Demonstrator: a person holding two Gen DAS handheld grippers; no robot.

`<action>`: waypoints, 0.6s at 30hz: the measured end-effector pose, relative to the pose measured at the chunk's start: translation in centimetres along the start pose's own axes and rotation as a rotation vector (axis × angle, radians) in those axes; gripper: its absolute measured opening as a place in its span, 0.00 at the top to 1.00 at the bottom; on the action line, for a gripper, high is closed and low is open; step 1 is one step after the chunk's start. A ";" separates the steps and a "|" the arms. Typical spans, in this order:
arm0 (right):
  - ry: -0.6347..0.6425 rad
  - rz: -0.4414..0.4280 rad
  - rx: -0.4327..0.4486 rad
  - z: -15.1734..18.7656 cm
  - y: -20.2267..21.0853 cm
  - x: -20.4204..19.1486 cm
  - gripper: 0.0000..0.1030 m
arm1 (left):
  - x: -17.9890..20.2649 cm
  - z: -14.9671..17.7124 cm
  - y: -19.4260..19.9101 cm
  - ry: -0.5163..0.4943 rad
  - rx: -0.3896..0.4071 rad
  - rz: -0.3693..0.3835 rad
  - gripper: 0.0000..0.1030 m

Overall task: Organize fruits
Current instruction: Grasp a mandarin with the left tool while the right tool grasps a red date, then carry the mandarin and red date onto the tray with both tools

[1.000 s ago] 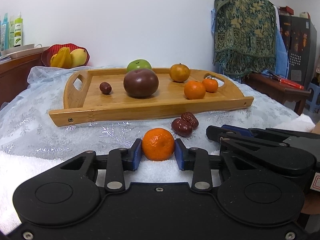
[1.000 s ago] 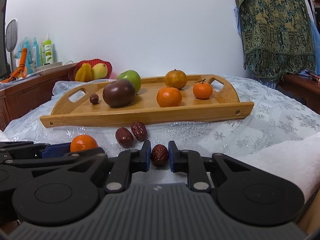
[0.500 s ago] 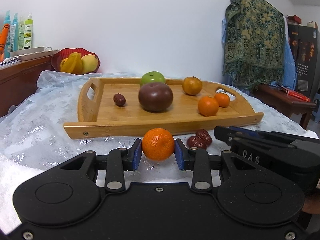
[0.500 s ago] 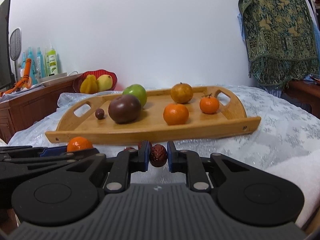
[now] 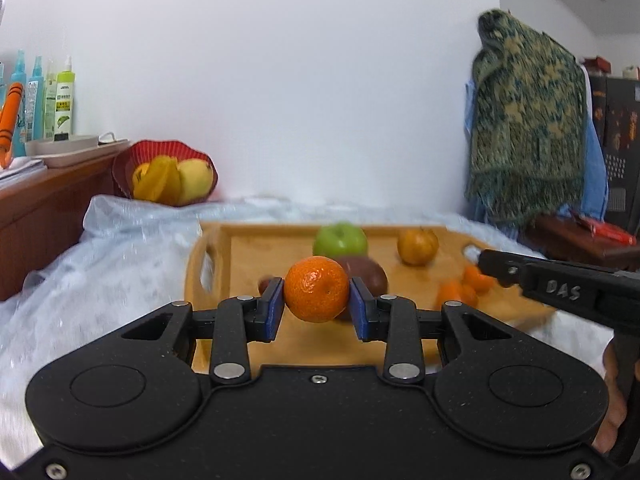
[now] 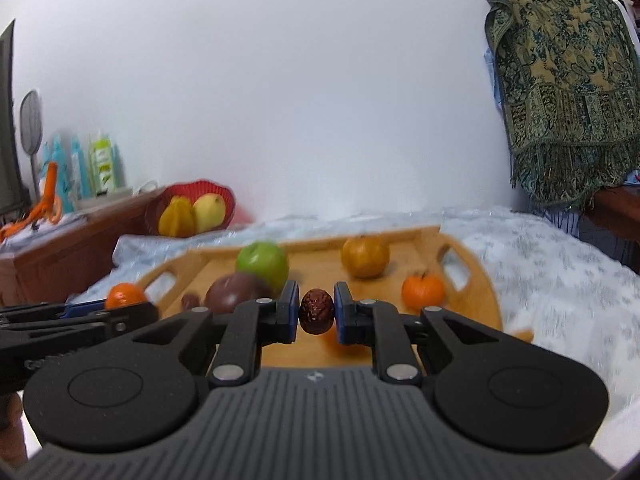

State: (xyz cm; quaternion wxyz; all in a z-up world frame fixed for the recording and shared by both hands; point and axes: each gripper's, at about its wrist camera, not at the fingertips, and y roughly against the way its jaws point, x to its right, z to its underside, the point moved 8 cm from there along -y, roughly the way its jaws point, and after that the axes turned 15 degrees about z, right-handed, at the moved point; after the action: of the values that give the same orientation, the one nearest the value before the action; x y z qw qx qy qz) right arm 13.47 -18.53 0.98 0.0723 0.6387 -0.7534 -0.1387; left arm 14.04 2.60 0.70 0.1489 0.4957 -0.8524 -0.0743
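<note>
My left gripper is shut on a mandarin and holds it in the air over the near edge of the wooden tray. My right gripper is shut on a red date, also raised above the tray. On the tray lie a green apple, a dark purple fruit, a yellow-orange fruit, a mandarin and a small date. The mandarin held by the left gripper also shows in the right wrist view.
The tray sits on a white snowflake-patterned cloth. A red bowl of yellow fruit stands at the back left beside a wooden cabinet with bottles. A patterned shawl hangs at the right.
Both grippers have lifted their fruit off the cloth and moved forward over the tray. The two dates left on the cloth have dropped out of view.
</note>
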 end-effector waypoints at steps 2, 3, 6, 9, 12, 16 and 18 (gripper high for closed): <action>0.003 0.008 0.011 -1.0 -0.9 0.5 0.79 | -0.9 -0.9 -0.7 0.008 0.008 -0.006 0.69; 0.010 0.013 0.015 -1.4 -1.4 0.6 0.79 | -1.3 -1.3 -1.1 0.009 0.009 -0.008 0.69; 0.038 0.028 0.021 -2.4 -2.9 0.9 0.79 | -2.5 -2.3 -2.3 0.013 0.014 -0.016 0.69; 0.029 0.032 0.004 -3.1 -4.4 1.1 0.79 | -3.3 -3.1 -3.5 0.009 0.011 -0.018 0.69; 0.015 0.042 -0.010 -3.7 -5.8 1.4 0.79 | -4.1 -3.7 -4.7 0.005 0.005 -0.020 0.69; 0.002 0.054 -0.037 -4.4 -7.7 1.8 0.79 | -5.0 -4.3 -6.5 0.013 -0.017 -0.016 0.69; -0.007 0.061 -0.061 -4.6 -8.8 2.3 0.79 | -5.3 -4.5 -7.4 0.020 -0.026 -0.015 0.69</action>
State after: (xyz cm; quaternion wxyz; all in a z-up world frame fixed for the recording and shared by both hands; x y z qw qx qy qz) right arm 22.67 -22.58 2.56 0.0933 0.6124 -0.7682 -0.1615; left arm 24.05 3.67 1.94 0.1632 0.5009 -0.8461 -0.0814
